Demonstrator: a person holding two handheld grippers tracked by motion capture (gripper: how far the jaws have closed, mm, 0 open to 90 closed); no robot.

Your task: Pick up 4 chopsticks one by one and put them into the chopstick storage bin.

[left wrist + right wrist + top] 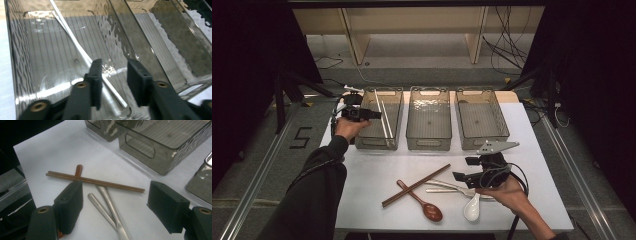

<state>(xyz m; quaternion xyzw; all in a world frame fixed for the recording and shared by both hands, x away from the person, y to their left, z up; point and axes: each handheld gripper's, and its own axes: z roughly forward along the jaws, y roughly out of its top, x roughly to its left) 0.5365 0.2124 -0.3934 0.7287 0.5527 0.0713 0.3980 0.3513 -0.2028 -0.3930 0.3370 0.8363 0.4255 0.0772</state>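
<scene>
Over the left bin [362, 140], left gripper [113, 75] fingers released above white chopsticks [75, 42]; right gripper [115, 202] released too.

On the white table [377, 165] three clear bins stand in a row at the far side, and the left bin [374, 142] holds a pair of white chopsticks [384, 120]. The left gripper [374, 114] hangs over that bin's left rim, its jaws pointing right. The right gripper [464, 169] hovers near the right edge above brown chopsticks [414, 186], a brown spoon [424, 204], a white spoon [472, 207] and pale cutlery [444, 187].
</scene>
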